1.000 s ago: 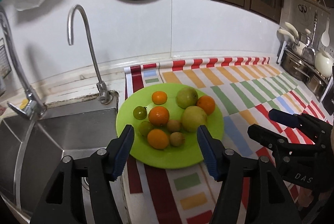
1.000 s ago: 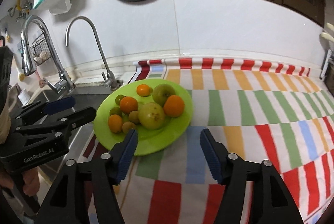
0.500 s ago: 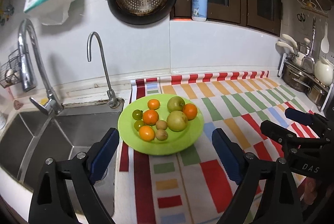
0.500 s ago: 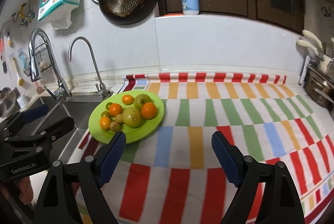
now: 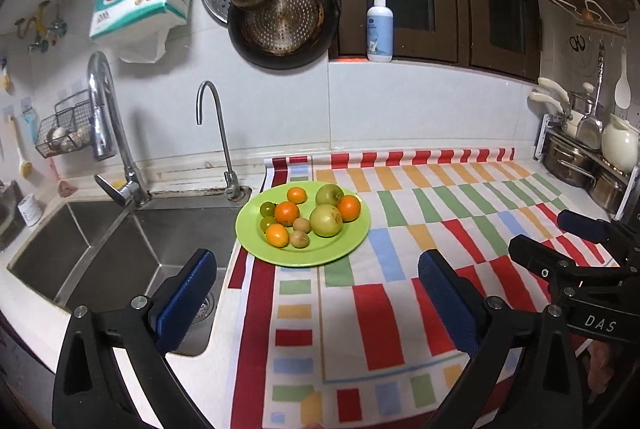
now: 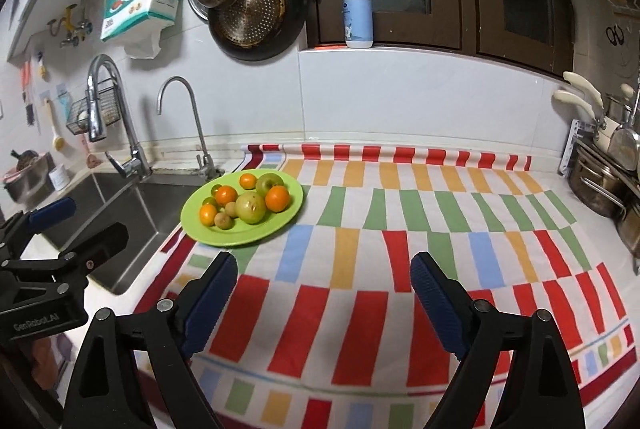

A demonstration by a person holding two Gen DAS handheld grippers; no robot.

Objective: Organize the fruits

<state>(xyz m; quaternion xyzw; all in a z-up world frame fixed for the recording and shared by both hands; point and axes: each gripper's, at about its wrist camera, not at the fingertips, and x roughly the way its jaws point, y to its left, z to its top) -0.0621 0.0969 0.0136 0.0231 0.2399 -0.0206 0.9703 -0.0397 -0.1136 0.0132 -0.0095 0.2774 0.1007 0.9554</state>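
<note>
A green plate (image 5: 344,249) sits on the striped cloth beside the sink and also shows in the right wrist view (image 6: 280,225). It holds several oranges (image 5: 286,212), two green apples (image 5: 326,220), two small brown kiwis (image 5: 299,238) and small green fruits (image 5: 267,208). My left gripper (image 5: 318,271) is open and empty, well back from the plate's near edge. My right gripper (image 6: 323,277) is open and empty over the cloth, right of the plate and apart from it.
A steel sink (image 5: 100,249) with two taps (image 5: 212,133) lies left of the plate. The striped cloth (image 6: 420,229) covers the counter. Pots and a utensil rack (image 5: 580,157) stand at the far right. Pans (image 5: 280,17) hang on the wall.
Both grippers have pulled back and up from the plate, which now looks smaller and farther. Both jaws have opened wider. The fruits have not moved.
</note>
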